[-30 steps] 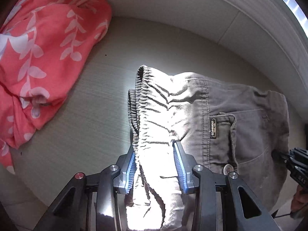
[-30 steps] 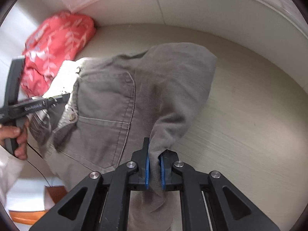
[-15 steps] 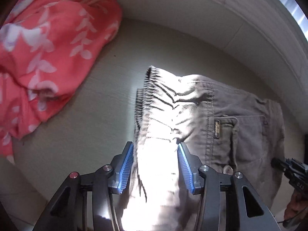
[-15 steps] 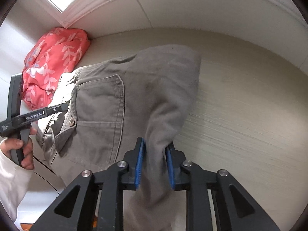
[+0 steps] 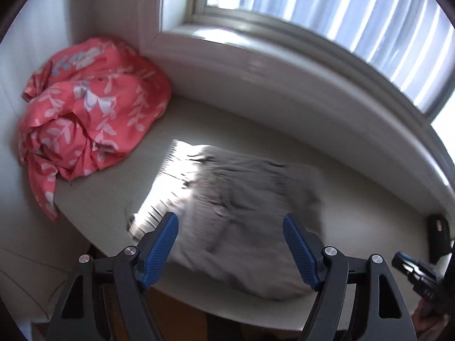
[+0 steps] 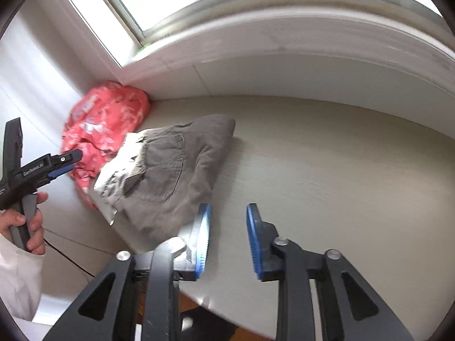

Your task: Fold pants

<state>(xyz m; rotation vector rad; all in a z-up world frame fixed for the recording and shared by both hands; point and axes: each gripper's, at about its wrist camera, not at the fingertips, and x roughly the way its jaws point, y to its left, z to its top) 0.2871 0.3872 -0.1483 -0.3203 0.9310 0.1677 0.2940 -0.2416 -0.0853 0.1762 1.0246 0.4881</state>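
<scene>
— Between your left gripper's (image 5: 230,244) jaws, anything?

— Nothing. They're opening wide, clear above the pants (image 5: 236,210).

— And my right gripper (image 6: 227,238)?

— Opening too, narrower, empty; bare table (image 6: 327,170) shows through.

— Where are the pants?

— Folded, lying on the table below the window sill (image 6: 284,42), just beside the red cloth (image 5: 88,108).

A pale wood-grain surface (image 6: 327,170) lies below a white window sill (image 6: 284,37). Above the sill, the window (image 5: 341,8) gives bright daylight.
</scene>
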